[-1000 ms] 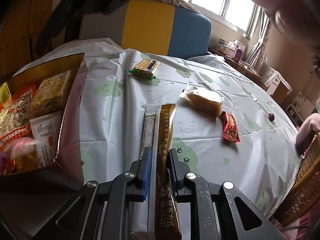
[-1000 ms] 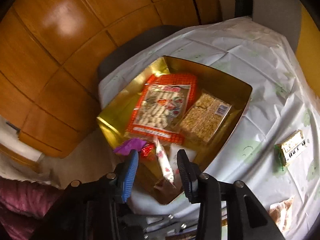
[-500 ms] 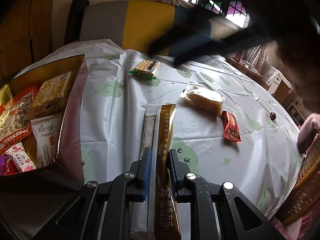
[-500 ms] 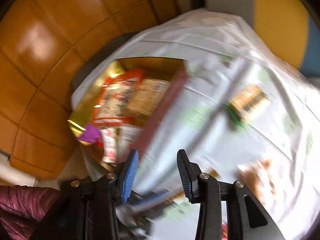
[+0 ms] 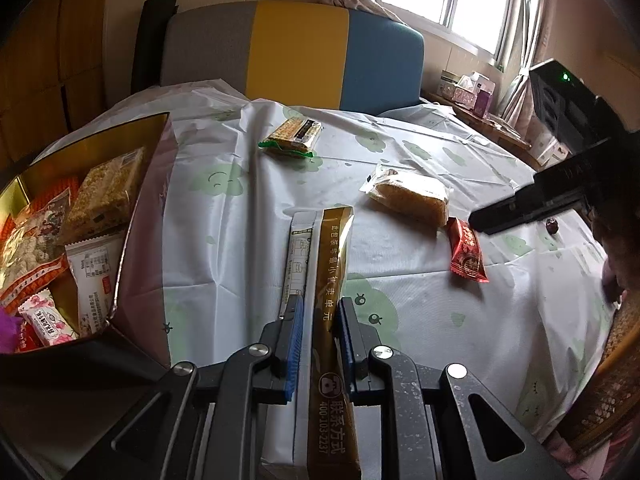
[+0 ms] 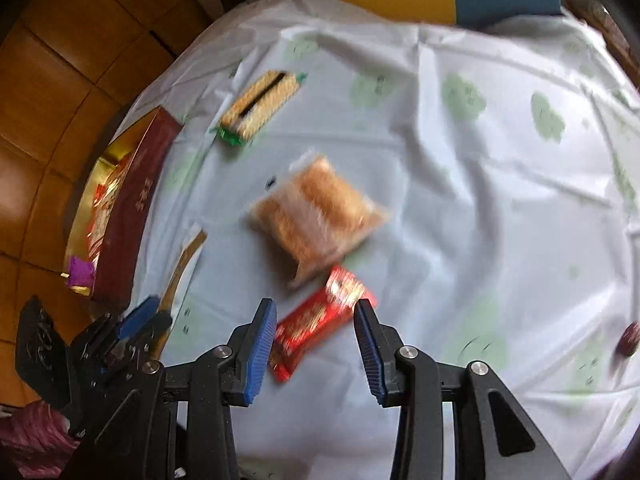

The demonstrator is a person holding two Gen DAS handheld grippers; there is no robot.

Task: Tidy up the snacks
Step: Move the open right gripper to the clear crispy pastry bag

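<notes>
Snacks in their wrappers lie scattered on the white plastic tablecloth with pale green prints [image 5: 400, 280], and several are already gathered in the gold-lined gift box with maroon walls [image 5: 148, 216] at the table's left edge. The left gripper [image 5: 318, 332] is clamped on a long gold stick sachet [image 5: 334, 264], with a white stick sachet [image 5: 298, 256] pressed alongside it. The right gripper [image 6: 315, 344] hangs over the table with its jaws apart and nothing between the pads; just ahead of it lies a small red foil packet [image 6: 320, 320], likely the next pick. To take it cleanly, the jaws should straddle the packet's narrow width and descend until the pads reach the cloth, since the flat foil offers little to bite. A clear-wrapped golden cake [image 6: 316, 216] touches or nearly touches the red packet's far end, so the fingers should stay clear of it. A green-edged cracker pack [image 6: 260, 104] sits further off, and a small dark round sweet [image 6: 628, 340] rests near the right rim.
</notes>
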